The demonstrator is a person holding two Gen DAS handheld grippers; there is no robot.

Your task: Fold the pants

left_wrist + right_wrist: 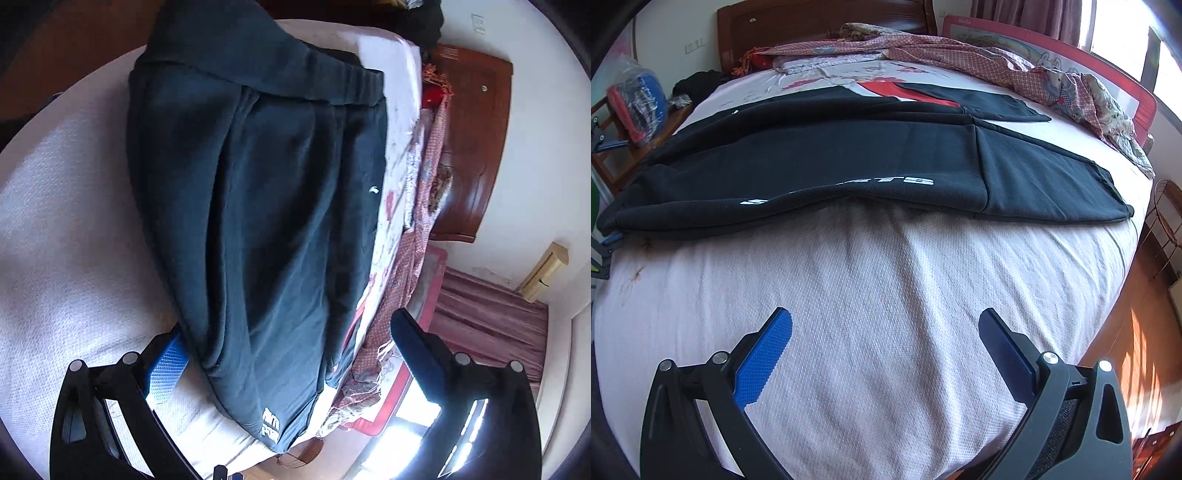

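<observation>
Dark pants [258, 206] on white bed [74, 236]; left claw [288, 339] agape

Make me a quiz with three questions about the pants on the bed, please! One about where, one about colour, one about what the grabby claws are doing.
1. Where do the pants lie?
A. on the floor
B. on the bed
C. on a chair

2. What colour is the lettering on the pants?
A. white
B. yellow
C. green

3. How does the right gripper stand?
A. shut on the pants
B. shut on nothing
C. open, over bare sheet

Answers: 1 B, the dark pants are spread flat across the pale sheet. 2 A, the printed letters show white on the dark cloth. 3 C, its fingers are wide apart and short of the pants.
</observation>
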